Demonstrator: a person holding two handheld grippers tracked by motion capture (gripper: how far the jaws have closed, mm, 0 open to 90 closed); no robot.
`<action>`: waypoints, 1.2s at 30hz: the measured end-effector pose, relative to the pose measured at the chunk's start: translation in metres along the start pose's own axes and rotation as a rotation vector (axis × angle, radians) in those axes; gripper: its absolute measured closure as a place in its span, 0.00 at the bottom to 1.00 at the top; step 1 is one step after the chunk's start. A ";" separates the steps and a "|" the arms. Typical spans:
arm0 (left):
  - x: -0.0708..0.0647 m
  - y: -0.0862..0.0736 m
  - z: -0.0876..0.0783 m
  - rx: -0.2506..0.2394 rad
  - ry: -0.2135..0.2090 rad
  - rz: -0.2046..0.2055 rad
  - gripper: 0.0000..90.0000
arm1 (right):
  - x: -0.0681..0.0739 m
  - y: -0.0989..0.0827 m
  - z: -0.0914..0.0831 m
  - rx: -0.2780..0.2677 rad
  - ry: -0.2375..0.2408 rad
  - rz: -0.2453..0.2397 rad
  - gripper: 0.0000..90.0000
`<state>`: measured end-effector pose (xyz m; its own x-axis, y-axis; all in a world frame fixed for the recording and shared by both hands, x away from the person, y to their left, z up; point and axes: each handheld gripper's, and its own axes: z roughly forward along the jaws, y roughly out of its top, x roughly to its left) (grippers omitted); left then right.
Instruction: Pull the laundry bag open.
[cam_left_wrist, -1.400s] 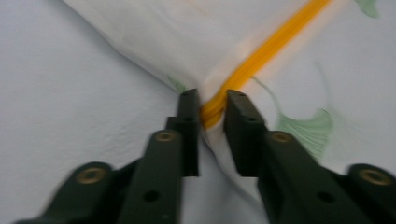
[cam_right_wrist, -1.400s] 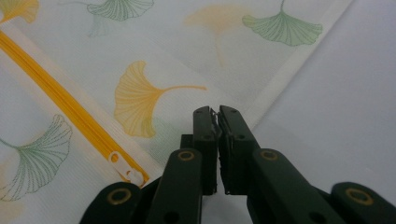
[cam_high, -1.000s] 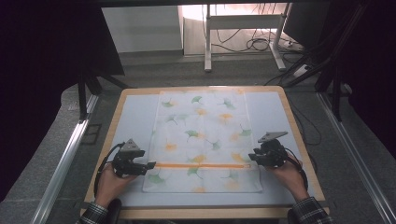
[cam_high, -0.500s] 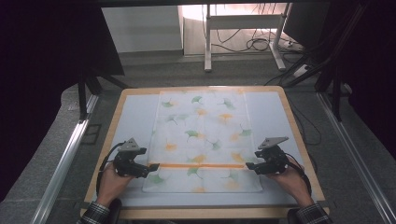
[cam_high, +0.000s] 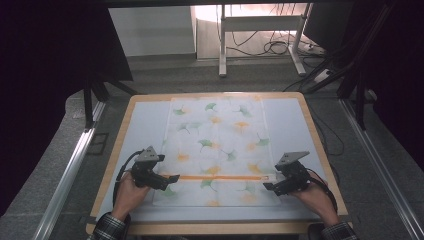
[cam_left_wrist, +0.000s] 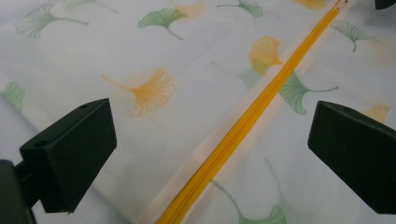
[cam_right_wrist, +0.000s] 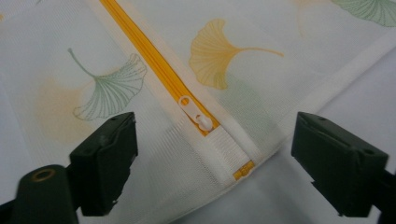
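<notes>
A white mesh bag (cam_high: 217, 150) lies flat in the middle of the counter (cam_high: 125, 135), its long side running away from the person. It is printed with green and orange fan-shaped leaves. Whether anything is inside it cannot be told; it looks flat and thin.

An orange zipper (cam_high: 220, 177) crosses the bag from side to side near the person's edge. In the left gripper view the zipper (cam_left_wrist: 243, 126) runs as a closed line diagonally up between the two black jaws. In the right gripper view the white zipper pull (cam_right_wrist: 196, 114) sits at the end of the orange teeth, close to the bag's right edge, with a small orange tab (cam_right_wrist: 243, 170) showing at the hem just past it. White tape borders the zipper on both sides.

The left tool (cam_high: 167, 182) sits at the left end of the zipper, over the bag's left edge, held in the person's left hand (cam_high: 129, 195). Its jaws are spread wide with the zipper and cloth lying between them, and nothing is gripped.

The right tool (cam_high: 270, 186) sits at the right end of the zipper, held in the right hand (cam_high: 315, 196). Its jaws are also spread wide, one to each side of the zipper pull, and hold nothing.

The counter has a pale top with a wooden rim.
</notes>
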<state>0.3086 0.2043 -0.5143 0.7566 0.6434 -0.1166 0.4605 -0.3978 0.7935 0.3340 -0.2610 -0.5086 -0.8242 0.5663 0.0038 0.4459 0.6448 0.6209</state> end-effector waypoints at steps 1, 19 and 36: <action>-0.001 0.002 0.002 0.002 -0.005 0.002 0.00 | 0.000 0.000 0.001 0.004 0.007 -0.009 0.11; -0.029 0.034 0.045 0.069 -0.044 0.091 0.01 | -0.001 -0.006 0.015 0.005 0.044 -0.090 0.02; -0.052 0.059 0.080 0.086 -0.083 0.152 0.02 | 0.006 -0.006 0.018 -0.009 0.058 -0.156 0.01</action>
<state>0.3336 0.0950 -0.5087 0.8544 0.5172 -0.0507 0.3732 -0.5427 0.7525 0.3325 -0.2520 -0.5262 -0.9020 0.4290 -0.0480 0.3081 0.7178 0.6244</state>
